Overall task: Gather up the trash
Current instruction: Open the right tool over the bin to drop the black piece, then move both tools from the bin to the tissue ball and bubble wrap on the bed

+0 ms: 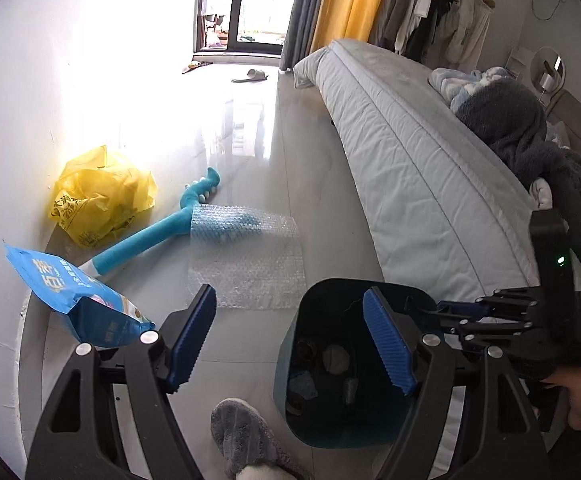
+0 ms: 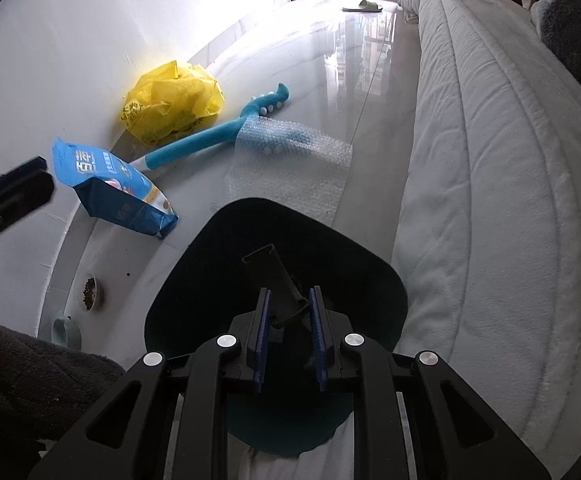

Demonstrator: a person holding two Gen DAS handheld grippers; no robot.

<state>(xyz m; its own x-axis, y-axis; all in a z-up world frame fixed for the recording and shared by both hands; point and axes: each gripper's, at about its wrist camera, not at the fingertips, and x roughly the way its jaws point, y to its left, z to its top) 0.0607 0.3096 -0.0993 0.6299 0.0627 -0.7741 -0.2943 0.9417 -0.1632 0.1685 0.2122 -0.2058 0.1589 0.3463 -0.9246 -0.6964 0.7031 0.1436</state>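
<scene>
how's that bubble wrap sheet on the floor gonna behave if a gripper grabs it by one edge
The bubble wrap lies flat and thin on the glossy floor, so it will probably droop and fold from the pinch point. It looks very light and may slide before the pads catch it. One end drapes over the blue toy, so lifting there might drag the toy.

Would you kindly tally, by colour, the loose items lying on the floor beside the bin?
Yellow: 1, plastic bag
Blue: 2, pouch and foam toy
Clear: 1, bubble wrap
Total: 4
</scene>
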